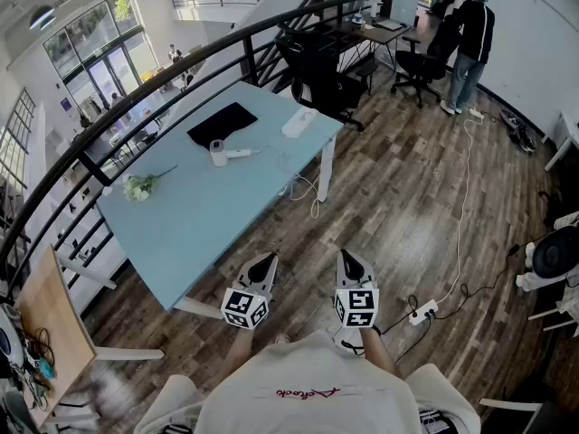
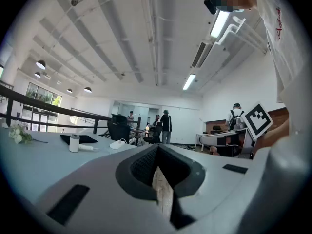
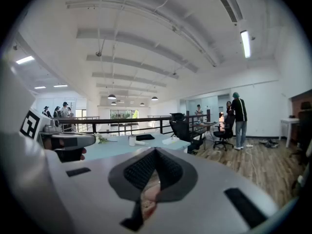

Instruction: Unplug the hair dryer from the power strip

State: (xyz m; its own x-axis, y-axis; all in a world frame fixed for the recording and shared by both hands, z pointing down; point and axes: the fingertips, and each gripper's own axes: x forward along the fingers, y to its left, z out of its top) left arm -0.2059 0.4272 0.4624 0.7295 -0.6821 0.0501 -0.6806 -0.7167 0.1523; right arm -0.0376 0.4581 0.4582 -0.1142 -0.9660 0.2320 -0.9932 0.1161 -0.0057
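While the hair dryer (image 1: 226,154) lies on its side toward the far half of the pale blue desk (image 1: 199,233), a white barrel with its handle pointing right, the power strip (image 1: 298,123) rests as a white block near the desk's far right corner, apart from the dryer. A thin white cord (image 1: 303,183) curls across the desktop and hangs over the right edge; whether a plug sits in the strip is too small to tell. A black mat (image 1: 222,123) lies just beyond the dryer, and a small bunch of white flowers (image 1: 137,186) lies near the desk's left edge. A black railing (image 1: 136,107) runs along that side. Both claws are held close in front of the person, over the wooden floor (image 1: 389,197) by the desk's near corner and well apart from the dryer and strip. The left claw (image 1: 265,262) has its jaws pressed together with nothing between them, as the left gripper view shows. The right claw (image 1: 349,260) is likewise closed and empty. On the floor just right of the right claw lies a second power strip (image 1: 422,313), its white cable (image 1: 464,188) trailing away across the boards. Beyond the desk stands a black office chair (image 1: 317,75), and two people (image 1: 466,39) stand at the far end of the room.
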